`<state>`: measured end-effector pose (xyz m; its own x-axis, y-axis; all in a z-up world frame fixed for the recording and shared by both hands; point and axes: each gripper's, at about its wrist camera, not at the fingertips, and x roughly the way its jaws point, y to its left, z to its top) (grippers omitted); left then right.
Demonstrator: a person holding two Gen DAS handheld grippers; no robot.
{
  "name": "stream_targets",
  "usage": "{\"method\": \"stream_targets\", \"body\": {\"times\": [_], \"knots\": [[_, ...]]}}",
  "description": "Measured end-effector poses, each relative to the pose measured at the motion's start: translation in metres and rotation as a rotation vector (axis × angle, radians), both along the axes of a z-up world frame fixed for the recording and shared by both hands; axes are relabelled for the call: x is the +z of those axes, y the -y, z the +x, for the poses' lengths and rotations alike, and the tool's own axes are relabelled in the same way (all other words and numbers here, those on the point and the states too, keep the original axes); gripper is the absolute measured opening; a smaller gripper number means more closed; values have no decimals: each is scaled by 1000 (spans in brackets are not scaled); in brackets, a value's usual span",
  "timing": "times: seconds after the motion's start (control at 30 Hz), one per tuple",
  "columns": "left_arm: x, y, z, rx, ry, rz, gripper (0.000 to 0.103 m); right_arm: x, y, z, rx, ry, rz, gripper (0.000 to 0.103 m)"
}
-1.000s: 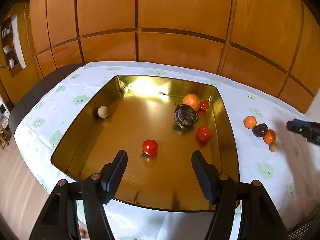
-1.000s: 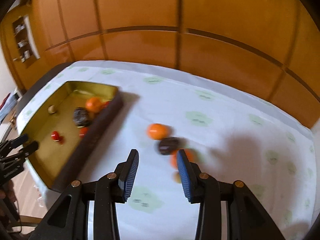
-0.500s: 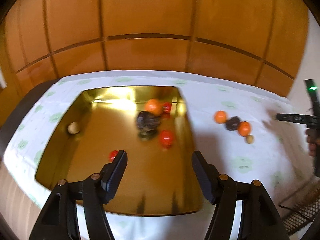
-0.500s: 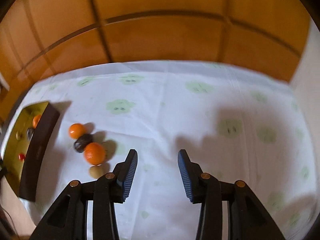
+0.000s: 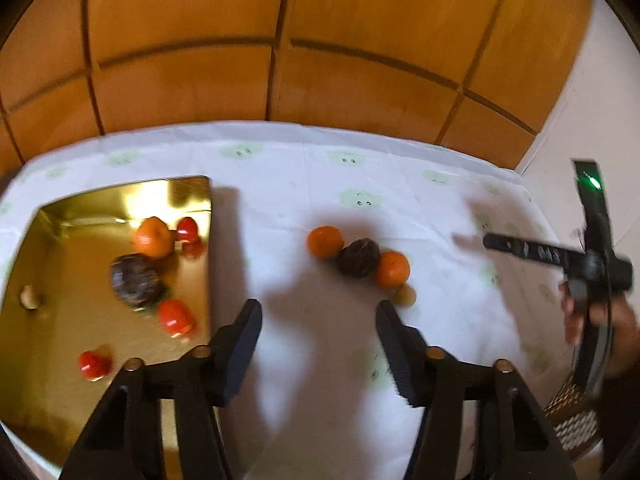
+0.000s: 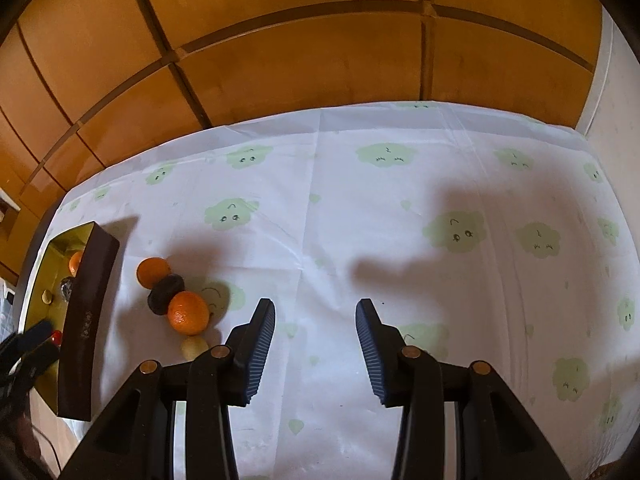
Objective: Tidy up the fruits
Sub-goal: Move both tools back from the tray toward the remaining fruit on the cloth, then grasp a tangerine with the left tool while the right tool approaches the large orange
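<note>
On the white cloth lies a row of fruit: an orange (image 5: 325, 241), a dark round fruit (image 5: 359, 257), a second orange (image 5: 393, 269) and a small beige fruit (image 5: 405, 295). My left gripper (image 5: 318, 312) hovers just in front of them. Its jaws are closing with nothing between them. The gold tray (image 5: 100, 200) at the left holds an orange (image 5: 154, 237), a dark fruit (image 5: 134, 280), three red tomatoes and a small beige fruit. My right gripper (image 6: 315, 308) is open over bare cloth, with the same row of fruit (image 6: 188, 312) to its left.
A wood-panelled wall runs behind the table. In the left wrist view a hand (image 5: 600, 320) holds the right gripper (image 5: 504, 245) at the right edge. The tray's dark outer wall (image 6: 86, 312) stands left of the loose fruit. A white wall borders the table's right end.
The left wrist view has swung right, from over the tray to the cloth by the loose fruit, and its jaws have narrowed. The right gripper swung right, off the fruit, then held still.
</note>
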<state>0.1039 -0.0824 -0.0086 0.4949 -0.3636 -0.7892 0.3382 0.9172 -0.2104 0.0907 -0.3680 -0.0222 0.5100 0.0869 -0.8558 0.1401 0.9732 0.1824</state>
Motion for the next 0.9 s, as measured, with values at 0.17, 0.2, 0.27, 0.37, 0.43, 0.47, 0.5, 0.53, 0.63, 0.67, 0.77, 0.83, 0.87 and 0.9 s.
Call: {"method": "stream_targets", "body": {"times": [0.17,0.2,0.27,0.37,0.43,0.47,0.5,0.53,0.63,0.67,0.77,0.83,0.87,0.9], "knots": [[-17,23,42,16,-103,-45,44,2,-3,0,19,6,11,43],[-19,27,48,18,-110,-42,44,2,-4,1,23,7,11,43],[-25,35,59,23,-124,-30,44,3,-6,0,28,8,10,43],[-34,46,75,18,-139,1,46,4,-7,1,37,12,16,43],[-42,54,85,23,-143,44,47,4,-7,1,39,13,19,43],[-47,56,90,25,-150,57,47,4,-7,1,40,14,22,43],[-52,59,95,29,-161,67,46,4,-7,1,41,15,23,43],[-56,59,98,32,-167,72,46,4,-7,1,42,16,23,43],[-67,62,107,37,-189,77,46,4,-7,2,44,17,24,43],[-71,63,110,36,-199,73,47,4,-6,3,44,15,24,43],[-79,62,114,44,-205,66,46,3,-6,3,41,13,16,43],[-78,62,111,38,-180,78,38,2,-6,4,40,9,13,43],[-77,63,108,32,-173,83,38,2,-6,4,41,6,10,43],[-76,62,105,32,-165,86,38,2,-6,5,44,6,4,43]]}}
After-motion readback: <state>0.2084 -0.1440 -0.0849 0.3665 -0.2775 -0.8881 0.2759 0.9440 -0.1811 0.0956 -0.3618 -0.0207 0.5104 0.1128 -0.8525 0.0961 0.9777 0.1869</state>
